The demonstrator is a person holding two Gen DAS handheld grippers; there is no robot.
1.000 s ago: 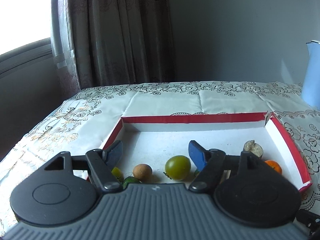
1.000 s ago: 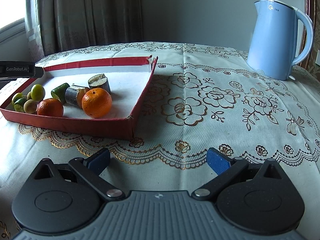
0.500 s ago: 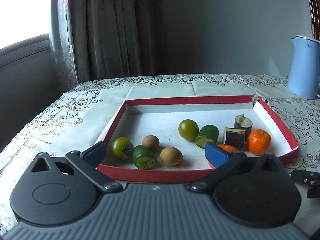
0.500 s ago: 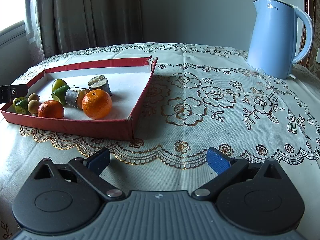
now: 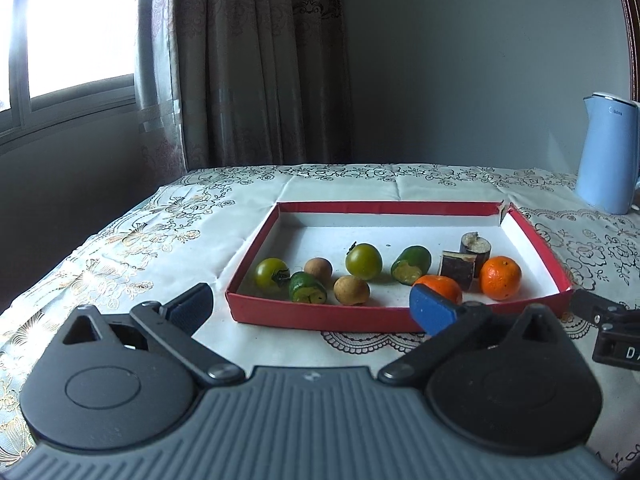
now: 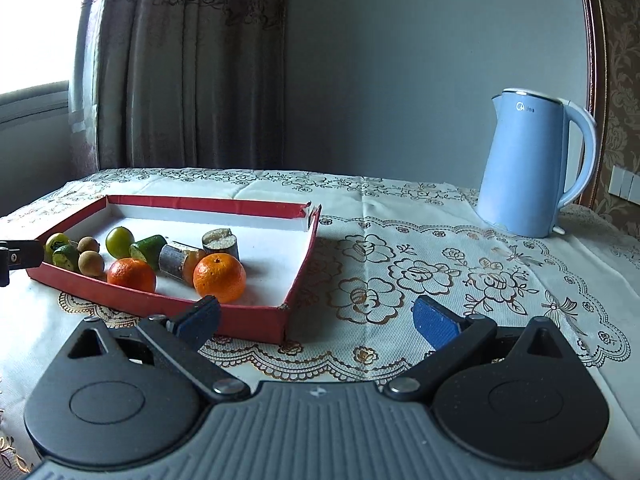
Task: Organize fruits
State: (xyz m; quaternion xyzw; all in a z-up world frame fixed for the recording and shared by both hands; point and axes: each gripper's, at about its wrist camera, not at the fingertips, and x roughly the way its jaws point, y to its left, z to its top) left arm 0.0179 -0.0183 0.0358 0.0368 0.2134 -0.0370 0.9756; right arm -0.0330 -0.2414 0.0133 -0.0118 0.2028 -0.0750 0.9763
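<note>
A red-walled tray [image 5: 320, 314] with a white floor holds several fruits along its near side: two oranges [image 5: 501, 277], green tomatoes [image 5: 363, 261], two brown longans [image 5: 351, 290], cut green pieces [image 5: 307, 287] and dark sugarcane stubs [image 5: 475, 245]. My left gripper [image 5: 310, 308] is open and empty, hovering just in front of the tray's near wall. My right gripper [image 6: 316, 320] is open and empty, above the tablecloth at the tray's near right corner [image 6: 280, 320]. The same oranges [image 6: 219, 277] show in the right wrist view.
A light blue electric kettle [image 6: 528, 168] stands at the back right of the table. The table is covered by a floral lace cloth [image 6: 440, 272]. Curtains [image 5: 248, 60] and a window are behind. The table's left edge drops off near the window.
My left gripper has pulled back out of the tray and now sits in front of its near wall, opened wider. My right gripper has shifted slightly toward the tray.
</note>
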